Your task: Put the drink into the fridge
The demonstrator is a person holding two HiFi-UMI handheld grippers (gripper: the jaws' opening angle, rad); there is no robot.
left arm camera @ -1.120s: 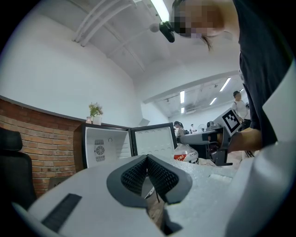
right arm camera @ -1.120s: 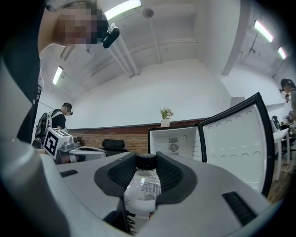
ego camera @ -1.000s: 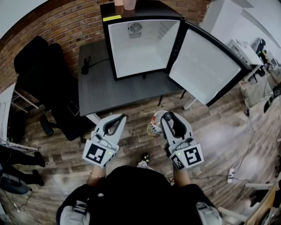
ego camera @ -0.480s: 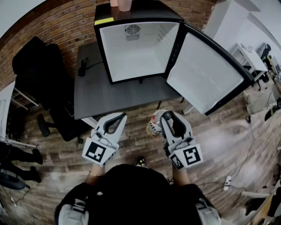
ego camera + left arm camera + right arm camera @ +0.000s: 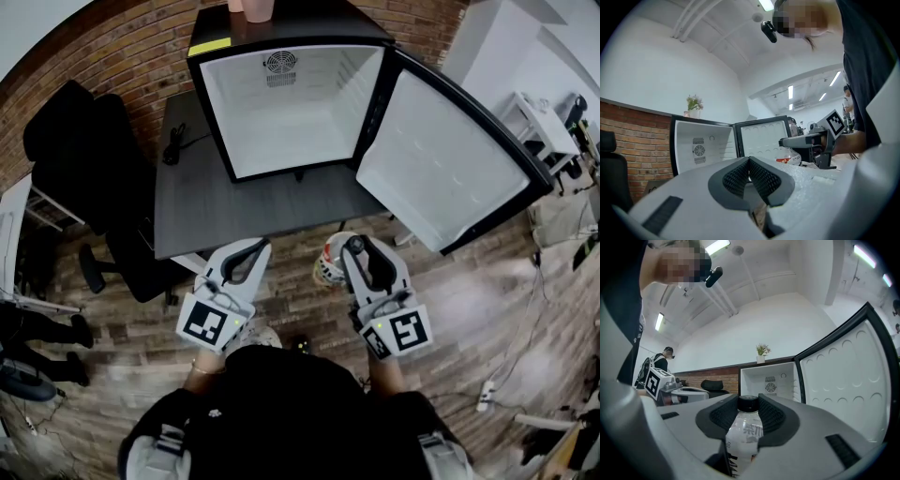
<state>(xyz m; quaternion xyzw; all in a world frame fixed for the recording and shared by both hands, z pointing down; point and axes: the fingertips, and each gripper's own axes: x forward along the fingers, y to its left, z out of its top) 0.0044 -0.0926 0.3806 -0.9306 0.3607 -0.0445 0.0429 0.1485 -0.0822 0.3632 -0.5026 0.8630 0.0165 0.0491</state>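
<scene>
Short of the fridge [image 5: 217, 112], on its open front side and off the near edge of the desk [image 5: 234, 211] that carries it: one drink bottle [image 5: 743, 434], pale body, black cap, upright. Holder: right gripper [image 5: 749, 401], its pads pressed on either flank of the bottle just under the cap, jaws set only as wide as the bottle allows. Position relative to the fridge: bottle well apart from the cavity, roughly in line with the hinge side of the opening, with the swung-out door [image 5: 441, 159] standing to the fridge's right. Companion item: left gripper [image 5: 749, 161], pads brought together on nothing, likewise short of the fridge and toward its left half. Step in hand, as judged: carriage of the grasped drink toward the fridge, placement not yet made. Next move, as judged: bring the bottle forward over the desk edge and through the opening, keeping off the door and the black frame, lower it upright onto the white cavity floor below the rear fan grille [image 5: 278, 66], then part the jaws and draw back.
</scene>
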